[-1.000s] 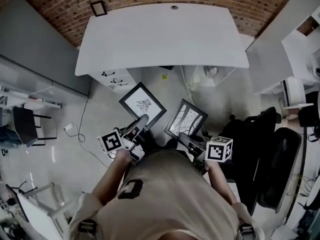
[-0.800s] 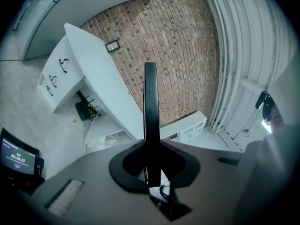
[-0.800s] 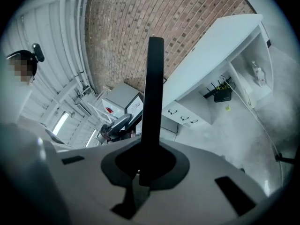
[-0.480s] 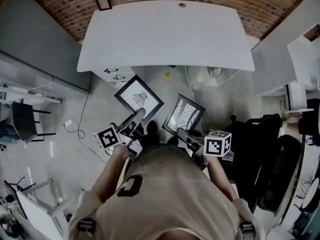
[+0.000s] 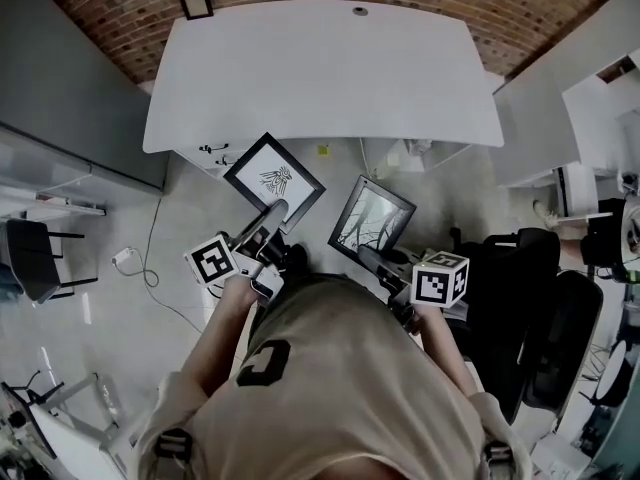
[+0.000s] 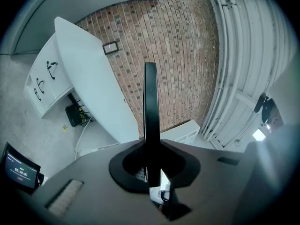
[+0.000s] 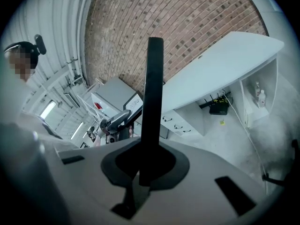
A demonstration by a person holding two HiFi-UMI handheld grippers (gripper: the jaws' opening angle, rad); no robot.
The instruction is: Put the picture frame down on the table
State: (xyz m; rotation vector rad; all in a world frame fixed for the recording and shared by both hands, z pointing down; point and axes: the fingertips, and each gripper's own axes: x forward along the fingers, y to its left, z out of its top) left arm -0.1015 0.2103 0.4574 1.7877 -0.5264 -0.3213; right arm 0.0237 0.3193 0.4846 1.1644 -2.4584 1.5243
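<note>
Approach: left frame (image 5: 273, 178) and right frame (image 5: 372, 218) sit nearer the table (image 5: 320, 68) than a second ago, but are still in the air short of its edge. Left gripper (image 5: 275, 211) and right gripper (image 5: 365, 255) each stay clamped tight on their frame's lower part. Gripper views show each frame only edge-on, so reach to the table is hard to judge.

On the head view your torso (image 5: 330, 388) blocks whatever's right under you. The left gripper (image 5: 276, 210) hides the lower corner of the left frame (image 5: 272, 176), and the right gripper (image 5: 366, 256) does the same to the right frame (image 5: 372, 218). In both gripper views each frame sits edge-on, so you can't see its picture. That screen (image 6: 18, 165) in the left gripper view sits right at the edge, text too small to read. The dot (image 5: 360, 11) on the table (image 5: 320, 68)? Too small to tell.
</note>
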